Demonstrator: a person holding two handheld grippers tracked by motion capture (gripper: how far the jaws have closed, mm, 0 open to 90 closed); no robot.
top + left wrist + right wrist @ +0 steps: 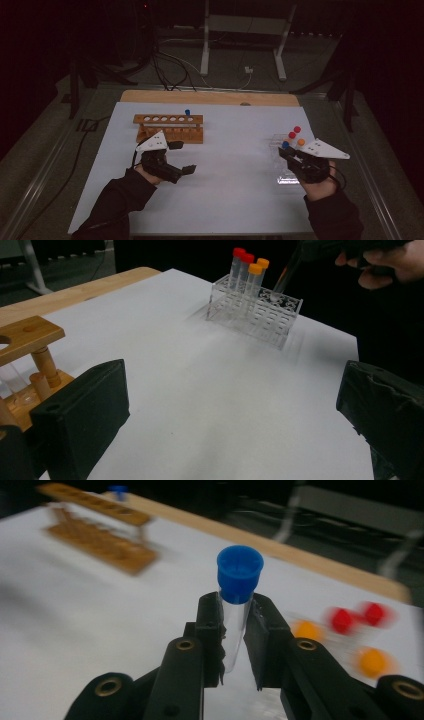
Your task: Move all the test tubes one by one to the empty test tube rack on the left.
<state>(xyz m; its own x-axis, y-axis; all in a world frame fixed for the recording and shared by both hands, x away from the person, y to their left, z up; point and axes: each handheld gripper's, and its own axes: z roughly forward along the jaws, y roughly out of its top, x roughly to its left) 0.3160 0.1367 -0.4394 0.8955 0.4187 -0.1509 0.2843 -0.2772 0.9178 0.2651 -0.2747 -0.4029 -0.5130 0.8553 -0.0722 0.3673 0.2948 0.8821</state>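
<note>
Blue-capped tube stands upright, clamped in the right tongs near the surface's right edge; the wooden rack lies leftward by the wide-open left tongs

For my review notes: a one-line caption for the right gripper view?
Right claw shut on a blue-capped tube above the white mat, wooden rack behind.

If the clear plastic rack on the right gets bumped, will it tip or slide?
The clear rack looks thin and light, so a bump would probably slide it on the smooth white sheet. Its capped tubes stand tall above it, perhaps making it top-heavy enough to tip.
</note>
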